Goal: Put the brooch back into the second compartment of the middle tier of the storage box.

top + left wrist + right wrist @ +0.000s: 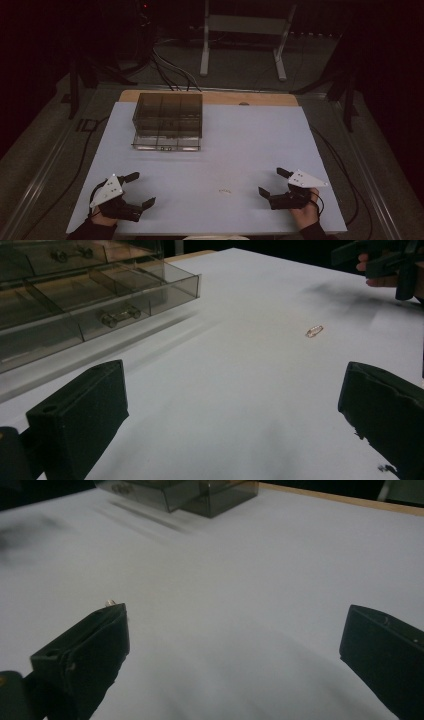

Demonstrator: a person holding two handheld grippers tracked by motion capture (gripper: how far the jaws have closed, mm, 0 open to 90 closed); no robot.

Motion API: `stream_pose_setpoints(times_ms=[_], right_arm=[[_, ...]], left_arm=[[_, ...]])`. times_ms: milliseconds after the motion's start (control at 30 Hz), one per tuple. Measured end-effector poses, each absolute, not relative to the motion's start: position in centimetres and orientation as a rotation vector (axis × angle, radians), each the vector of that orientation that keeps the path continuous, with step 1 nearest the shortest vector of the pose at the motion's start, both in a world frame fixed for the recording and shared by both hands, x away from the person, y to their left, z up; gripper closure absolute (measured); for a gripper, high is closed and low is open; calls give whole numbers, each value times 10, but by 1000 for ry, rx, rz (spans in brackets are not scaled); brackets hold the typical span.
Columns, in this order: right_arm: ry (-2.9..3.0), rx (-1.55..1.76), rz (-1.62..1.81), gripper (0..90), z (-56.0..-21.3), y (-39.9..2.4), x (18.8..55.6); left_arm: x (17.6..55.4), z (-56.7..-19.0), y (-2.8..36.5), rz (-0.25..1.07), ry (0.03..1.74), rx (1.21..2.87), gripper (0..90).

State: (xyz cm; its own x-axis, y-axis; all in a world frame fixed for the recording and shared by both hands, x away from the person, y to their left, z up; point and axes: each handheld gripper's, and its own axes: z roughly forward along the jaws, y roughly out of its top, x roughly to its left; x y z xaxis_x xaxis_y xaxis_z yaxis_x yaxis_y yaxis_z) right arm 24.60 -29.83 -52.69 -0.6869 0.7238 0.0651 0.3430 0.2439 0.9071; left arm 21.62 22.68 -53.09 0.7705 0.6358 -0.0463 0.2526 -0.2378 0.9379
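Dark room, white-legged stand point(243, 37) behind

The little shiny thing point(225, 190) on the white table point(250, 145) is too small to name from above. In the right gripper view it point(110, 602) peeks out behind one black jaw (just a tip). The see-through box point(75, 295) is cut off at the picture's edge, and the small things point(120, 316) inside it are blurry.

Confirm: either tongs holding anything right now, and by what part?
Nothing held. Left tongs and right tongs both stand open over the white table; the small metal clip lies loose between them, untouched.
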Motion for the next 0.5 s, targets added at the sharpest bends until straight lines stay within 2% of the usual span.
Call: stream_pose_setpoints(times_ms=[500], right_arm=[[2149,977,1370,0,-526,-296,246]], left_arm=[[216,-531,227,400,701,1807,6]])
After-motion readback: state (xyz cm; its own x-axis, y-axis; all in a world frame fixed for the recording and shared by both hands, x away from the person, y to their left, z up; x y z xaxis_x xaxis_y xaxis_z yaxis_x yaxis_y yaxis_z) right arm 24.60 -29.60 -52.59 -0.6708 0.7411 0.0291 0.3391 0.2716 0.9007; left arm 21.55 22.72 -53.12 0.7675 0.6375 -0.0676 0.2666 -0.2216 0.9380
